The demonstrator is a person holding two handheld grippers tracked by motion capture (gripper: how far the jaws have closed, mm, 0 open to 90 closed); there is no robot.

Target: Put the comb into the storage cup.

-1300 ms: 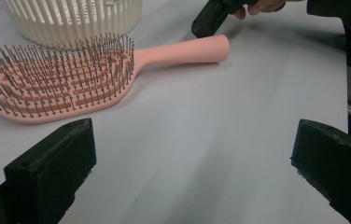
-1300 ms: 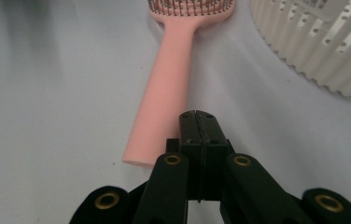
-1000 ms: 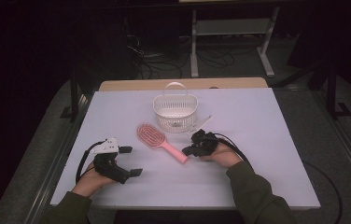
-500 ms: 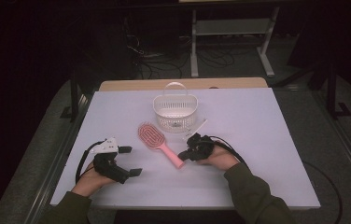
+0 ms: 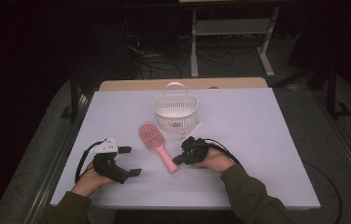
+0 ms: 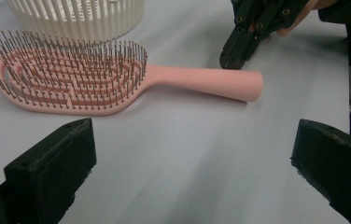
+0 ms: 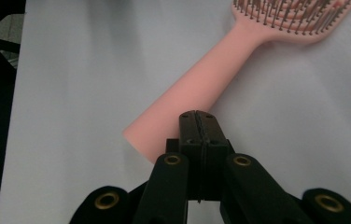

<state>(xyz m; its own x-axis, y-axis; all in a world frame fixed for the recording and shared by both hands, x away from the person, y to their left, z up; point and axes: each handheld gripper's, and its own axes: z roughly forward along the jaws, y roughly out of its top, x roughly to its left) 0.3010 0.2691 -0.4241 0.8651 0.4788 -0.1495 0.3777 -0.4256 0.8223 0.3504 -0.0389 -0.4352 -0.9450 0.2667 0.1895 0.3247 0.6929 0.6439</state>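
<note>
High view: the pink plastic paddle hairbrush (image 5: 155, 145) lies flat on the white table (image 5: 267, 140), just in front of the white slatted plastic basket (image 5: 175, 112); I judge nothing is moved yet.
Left gripper view: my left gripper (image 6: 192, 172) stands released, well short of the brush.
Right gripper view: my right gripper (image 7: 199, 126) is clenched empty at the handle end; grasp and transfer remain

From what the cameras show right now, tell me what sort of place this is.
Likely a lab or workshop set up for recording, not a home: a white table in a dark room, loose cables on the floor behind it, and a metal stand farther back.
</note>
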